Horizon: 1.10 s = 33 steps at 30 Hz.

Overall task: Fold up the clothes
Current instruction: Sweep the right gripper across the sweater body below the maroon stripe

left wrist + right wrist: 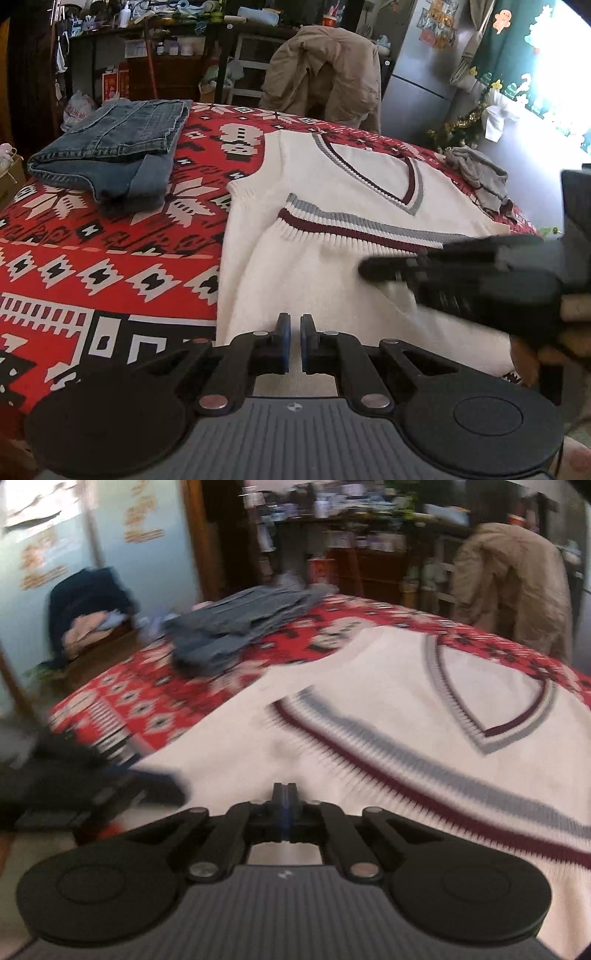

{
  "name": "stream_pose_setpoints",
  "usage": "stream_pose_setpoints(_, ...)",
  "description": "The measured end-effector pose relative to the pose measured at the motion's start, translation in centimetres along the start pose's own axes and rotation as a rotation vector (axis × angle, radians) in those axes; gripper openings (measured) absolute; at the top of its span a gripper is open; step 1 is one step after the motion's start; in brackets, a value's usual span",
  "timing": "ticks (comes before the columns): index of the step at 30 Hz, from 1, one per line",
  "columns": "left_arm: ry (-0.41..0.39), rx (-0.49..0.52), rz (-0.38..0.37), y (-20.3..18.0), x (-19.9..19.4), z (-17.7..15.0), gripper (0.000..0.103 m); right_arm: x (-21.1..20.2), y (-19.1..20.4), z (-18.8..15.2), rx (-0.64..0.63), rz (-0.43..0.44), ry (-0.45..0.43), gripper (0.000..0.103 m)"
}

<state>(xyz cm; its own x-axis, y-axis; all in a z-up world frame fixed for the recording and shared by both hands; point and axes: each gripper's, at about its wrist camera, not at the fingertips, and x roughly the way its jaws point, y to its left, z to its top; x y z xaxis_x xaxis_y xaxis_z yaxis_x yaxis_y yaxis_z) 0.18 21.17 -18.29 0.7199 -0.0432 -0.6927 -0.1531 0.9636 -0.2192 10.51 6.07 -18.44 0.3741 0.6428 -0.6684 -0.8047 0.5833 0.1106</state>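
A white knit vest (332, 177) with a grey and maroon V-neck lies flat on the red patterned tablecloth (92, 258). Its striped bottom hem (351, 225) is folded up over the chest. My left gripper (295, 328) hovers over the vest's near edge, with a narrow empty gap between its blue pads. My right gripper (284, 794) is shut, pads together with no cloth between them, low over the folded vest (369, 701). In the left wrist view the right gripper (364, 266) shows as a blurred black shape over the vest's right side.
Folded blue jeans (110, 147) lie at the far left of the table, also seen in the right wrist view (240, 627). A crumpled grey cloth (480, 177) sits at the far right edge. A chair draped with a beige jacket (325, 74) stands behind the table.
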Motion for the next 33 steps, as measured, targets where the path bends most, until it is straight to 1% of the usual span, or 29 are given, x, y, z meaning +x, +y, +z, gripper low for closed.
stream_pose_setpoints(2, -0.013, -0.006, -0.015, 0.1, -0.1, 0.3, 0.007, 0.4, -0.6, 0.8, 0.025, -0.008, -0.001, 0.002)
stream_pose_setpoints(3, -0.022, -0.006, -0.021, 0.1, -0.1, 0.5, 0.007, 0.2, -0.6, 1.0, 0.031, 0.014, -0.005, 0.002)
stream_pose_setpoints(6, -0.022, -0.022, -0.027, 0.5, 0.4, 0.9, 0.007, -0.2, 1.0, 1.1, -0.019, 0.109, 0.002, 0.002)
stream_pose_setpoints(7, -0.018, -0.03, -0.028, 0.7, 0.6, 1.0, 0.007, 0.0, 1.6, 1.1, -0.044, 0.127, 0.013, 0.002)
stream_pose_setpoints(9, -0.011, -0.05, -0.022, 1.2, 0.8, 0.8, 0.006, 1.0, 2.6, 1.1, -0.076, 0.133, 0.03, 0.002)
stream_pose_setpoints(11, -0.013, -0.054, -0.025, 1.6, 0.6, 0.5, 0.005, 2.2, 2.6, 1.2, -0.068, 0.124, 0.038, 0.002)
stream_pose_setpoints(12, -0.014, -0.05, -0.025, 1.7, 0.5, 0.4, 0.005, 2.6, 2.4, 1.4, -0.056, 0.115, 0.03, 0.0)
stream_pose_setpoints(13, -0.015, -0.045, -0.026, 1.7, 0.3, 0.3, 0.005, 3.1, 2.2, 1.7, -0.045, 0.1, 0.021, 0.0)
stream_pose_setpoints(15, -0.016, -0.031, -0.025, 1.6, 0.1, 0.0, 0.005, 3.7, 1.4, 2.4, -0.026, 0.021, 0.006, 0.0)
stream_pose_setpoints(18, -0.014, -0.037, -0.018, 1.5, -0.1, 0.0, 0.005, 3.3, 0.5, 3.1, 0.028, 0.0, 0.001, 0.0)
stream_pose_setpoints(19, -0.013, -0.038, -0.018, 1.4, -0.2, 0.0, 0.005, 2.6, 0.6, 3.1, 0.018, 0.002, -0.011, 0.002)
stream_pose_setpoints(21, -0.017, -0.039, -0.03, 1.1, -0.5, 0.1, 0.005, 1.0, 0.7, 2.7, -0.005, 0.026, -0.02, 0.003)
stream_pose_setpoints(24, -0.021, -0.034, -0.081, 0.3, -0.8, 0.0, 0.005, -1.1, 1.3, 0.9, -0.035, 0.082, 0.014, 0.003)
stream_pose_setpoints(26, -0.003, -0.001, -0.093, -0.6, -0.5, -0.3, 0.006, -1.5, 1.9, -0.4, -0.076, 0.09, 0.05, 0.003)
stream_pose_setpoints(27, 0.017, 0.025, -0.076, -1.0, -0.2, -0.5, 0.006, -1.3, 2.0, -0.9, -0.089, 0.082, 0.06, 0.003)
stream_pose_setpoints(29, 0.004, 0.066, -0.046, -1.6, -0.2, -1.1, 0.006, -0.6, 1.8, -1.0, -0.081, 0.062, 0.051, 0.0)
stream_pose_setpoints(33, 0.009, 0.077, -0.037, -1.4, -0.5, -1.3, 0.006, 1.2, 0.1, 0.6, -0.022, -0.033, 0.026, 0.0)
